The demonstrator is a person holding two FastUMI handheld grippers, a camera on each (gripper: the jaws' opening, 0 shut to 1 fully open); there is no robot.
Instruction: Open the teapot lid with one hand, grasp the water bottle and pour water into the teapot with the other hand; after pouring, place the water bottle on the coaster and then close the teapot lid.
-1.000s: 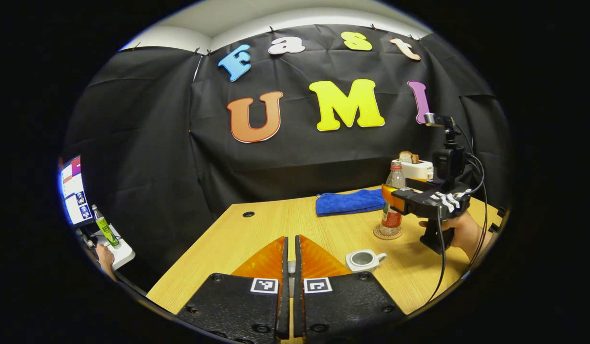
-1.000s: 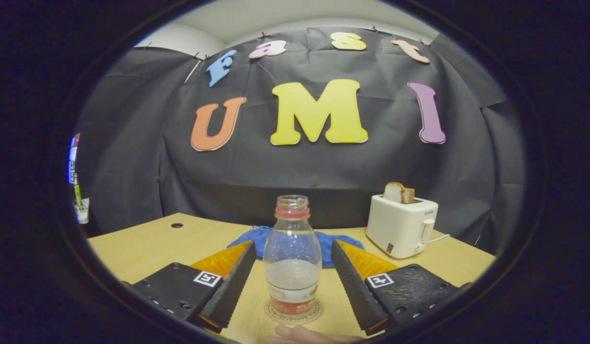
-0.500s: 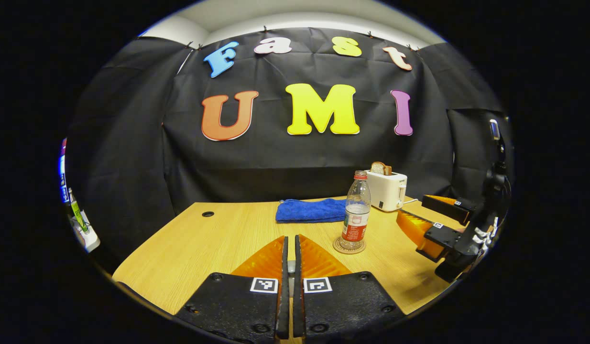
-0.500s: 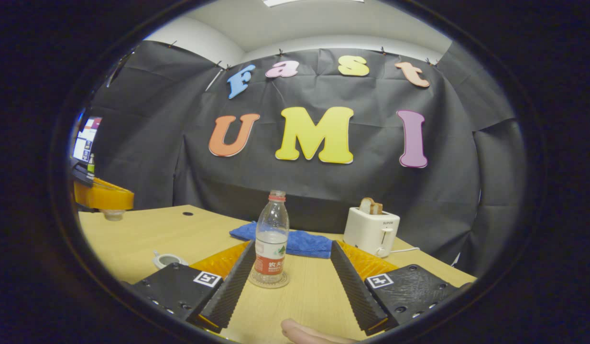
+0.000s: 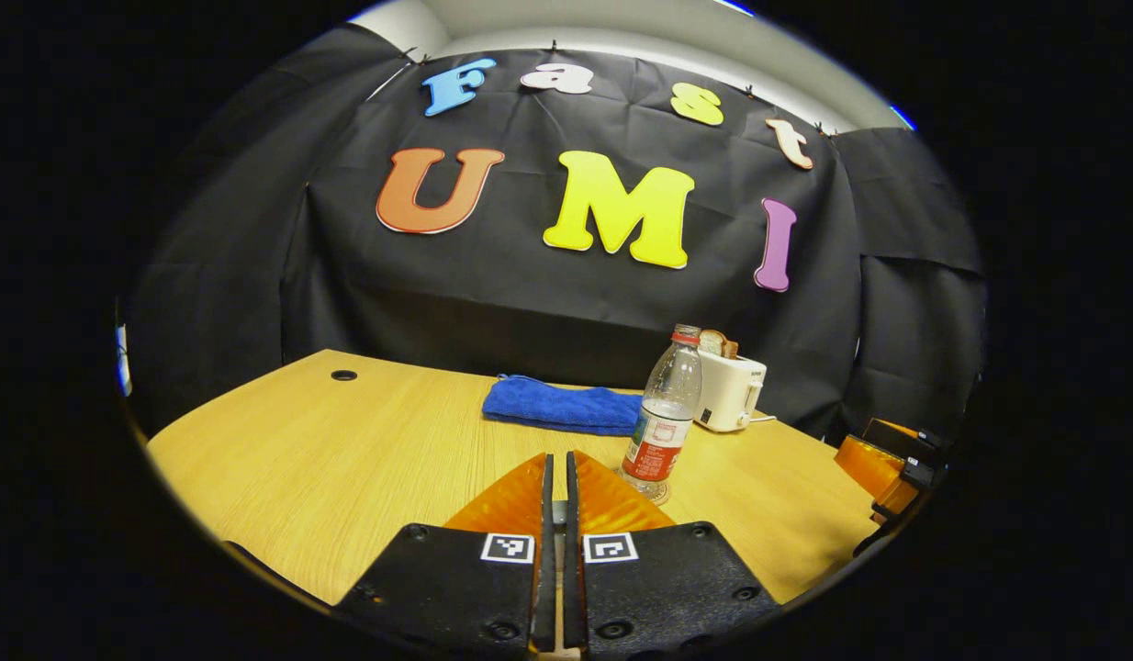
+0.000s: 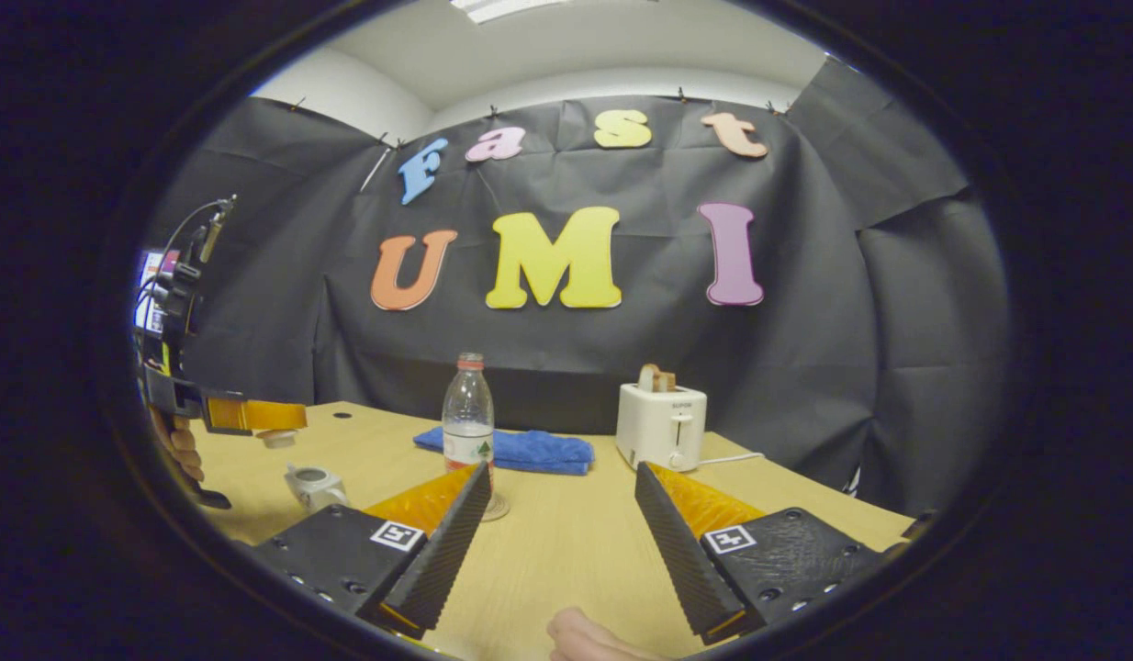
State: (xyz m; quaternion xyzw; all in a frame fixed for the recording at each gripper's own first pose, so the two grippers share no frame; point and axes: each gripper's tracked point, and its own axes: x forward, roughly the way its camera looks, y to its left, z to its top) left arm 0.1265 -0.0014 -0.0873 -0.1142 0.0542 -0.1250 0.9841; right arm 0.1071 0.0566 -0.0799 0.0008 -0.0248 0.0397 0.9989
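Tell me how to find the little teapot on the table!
Start at the wooden table and find the tall clear water bottle with the blue cloth behind it. Look to the bottle's left in the right gripper view: the teapot is the small, squat white pot, open on top.

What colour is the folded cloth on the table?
Blue; the cloth shows best in the left gripper view.

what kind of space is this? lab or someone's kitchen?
Most likely a staged recording booth, not a kitchen: black cloth wall draped behind a bare wooden desk, with household props set out, a toaster, water bottle and blue towel.
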